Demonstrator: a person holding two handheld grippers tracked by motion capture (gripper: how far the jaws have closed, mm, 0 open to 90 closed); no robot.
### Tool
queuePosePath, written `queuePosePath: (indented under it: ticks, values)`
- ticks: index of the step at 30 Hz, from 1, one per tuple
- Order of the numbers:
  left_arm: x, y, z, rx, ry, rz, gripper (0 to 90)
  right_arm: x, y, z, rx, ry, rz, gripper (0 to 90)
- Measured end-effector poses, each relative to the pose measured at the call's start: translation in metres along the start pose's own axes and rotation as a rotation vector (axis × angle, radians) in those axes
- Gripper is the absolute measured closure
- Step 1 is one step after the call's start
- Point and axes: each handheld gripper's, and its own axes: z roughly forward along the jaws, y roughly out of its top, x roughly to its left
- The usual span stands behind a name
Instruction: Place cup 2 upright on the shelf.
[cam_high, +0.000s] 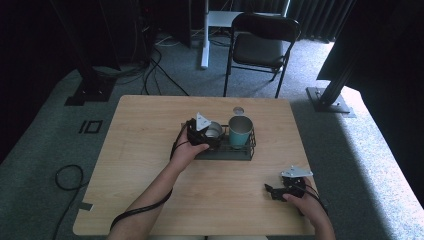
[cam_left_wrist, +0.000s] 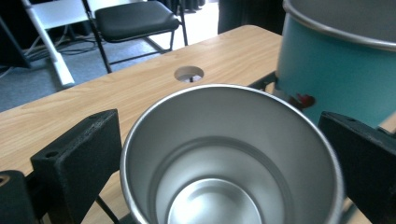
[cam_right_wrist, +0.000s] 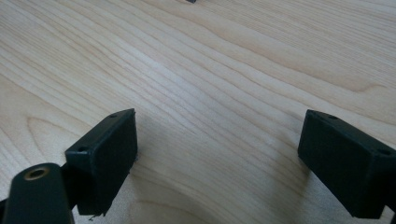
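Standing at the centre of the high view, the steel cup (cam_high: 214, 130) is seen in the left end of a black wire rack (cam_high: 246, 151) on the desk (cam_high: 150, 150), just beside a teal cup (cam_high: 240, 131) in the same rack. The left hand-held gripper (cam_high: 207, 133) is positioned at the steel cup; in the left gripper view its black jaws stand on either side of the steel cup (cam_left_wrist: 229, 154), close to the rim, but contact cannot be told. A round hole (cam_left_wrist: 189, 73) in the desk is seen in the upper middle of that view. The right hand-held gripper (cam_high: 272, 192), at the lower right of the high view, is held low over bare wood, jaws wide apart and holding nothing.
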Motion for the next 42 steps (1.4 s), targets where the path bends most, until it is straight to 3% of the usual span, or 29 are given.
queuePosePath:
  ticks: [13, 21, 30, 42]
  values:
    - [0.002, 0.002, -0.024, -0.028, -0.048, -0.026, 2.6, 0.0, 0.0, 0.0, 0.0, 0.0, 0.0, 11.5]
    - [0.006, -0.001, -0.039, -0.048, -0.045, -0.023, 2.6, 0.0, 0.0, 0.0, 0.0, 0.0, 0.0, 11.5]
    - [0.014, -0.006, -0.048, -0.077, -0.055, -0.056, 2.7, 0.0, 0.0, 0.0, 0.0, 0.0, 0.0, 11.5]
    - [0.026, -0.017, -0.065, -0.062, -0.034, -0.06, 2.7, 0.0, 0.0, 0.0, 0.0, -0.001, 0.0, 11.5]
